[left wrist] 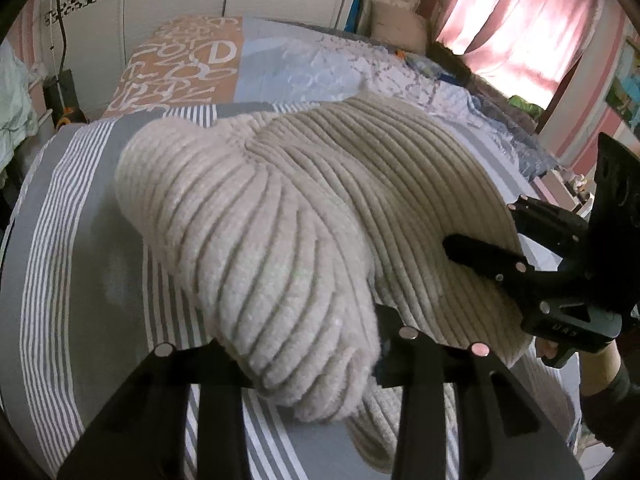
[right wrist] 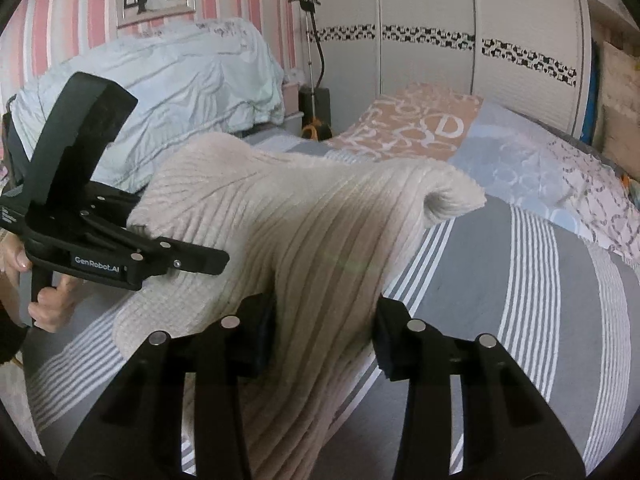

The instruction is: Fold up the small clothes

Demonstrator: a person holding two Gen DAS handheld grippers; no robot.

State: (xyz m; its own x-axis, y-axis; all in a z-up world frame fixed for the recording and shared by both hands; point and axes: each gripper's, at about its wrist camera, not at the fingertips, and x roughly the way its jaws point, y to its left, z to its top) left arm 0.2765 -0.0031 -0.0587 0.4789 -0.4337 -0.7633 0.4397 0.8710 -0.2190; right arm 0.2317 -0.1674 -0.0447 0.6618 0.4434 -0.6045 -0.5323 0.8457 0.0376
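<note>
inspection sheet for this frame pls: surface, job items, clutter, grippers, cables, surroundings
Surface: bed with grey-and-white striped cover.
Job's things: one cream ribbed knit garment, bunched and lifted off the cover, held between both grippers.
Clutter: patterned pillows at the head of the bed; pale bedding heap.
Grippers: left gripper with cloth between its fingers; right gripper likewise, fingers apart around the cloth.
Cables: dark cord hanging by the wardrobe.
Surroundings: white wardrobe, pink curtain, striped wall.
</note>
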